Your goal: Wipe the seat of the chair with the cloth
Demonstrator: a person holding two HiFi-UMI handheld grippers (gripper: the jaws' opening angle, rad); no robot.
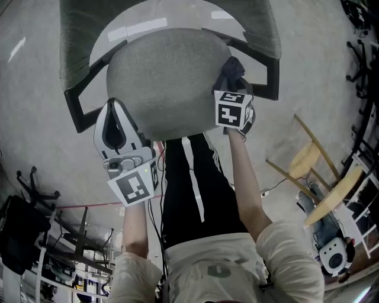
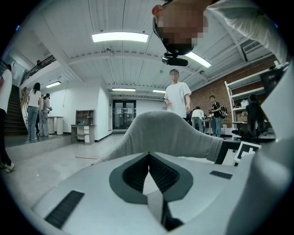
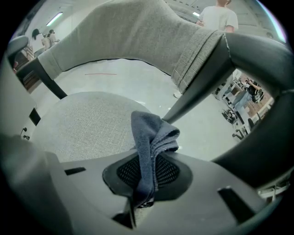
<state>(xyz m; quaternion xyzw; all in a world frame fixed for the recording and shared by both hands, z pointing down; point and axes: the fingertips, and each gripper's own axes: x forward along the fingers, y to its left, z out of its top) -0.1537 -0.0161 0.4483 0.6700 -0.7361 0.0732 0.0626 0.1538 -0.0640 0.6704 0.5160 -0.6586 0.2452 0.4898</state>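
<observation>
The chair's round grey seat lies in front of me, with its grey backrest beyond and black armrests at both sides. A dark blue cloth is bunched at the seat's right edge, and my right gripper is shut on it. In the right gripper view the cloth sticks up from between the jaws, just above the seat. My left gripper is at the seat's front left edge. Its jaws are shut with nothing between them.
Pale wooden chairs stand on the floor to the right. A black office chair and metal racks are at the lower left. My black trousers are right against the seat's front. Several people stand far off in the hall.
</observation>
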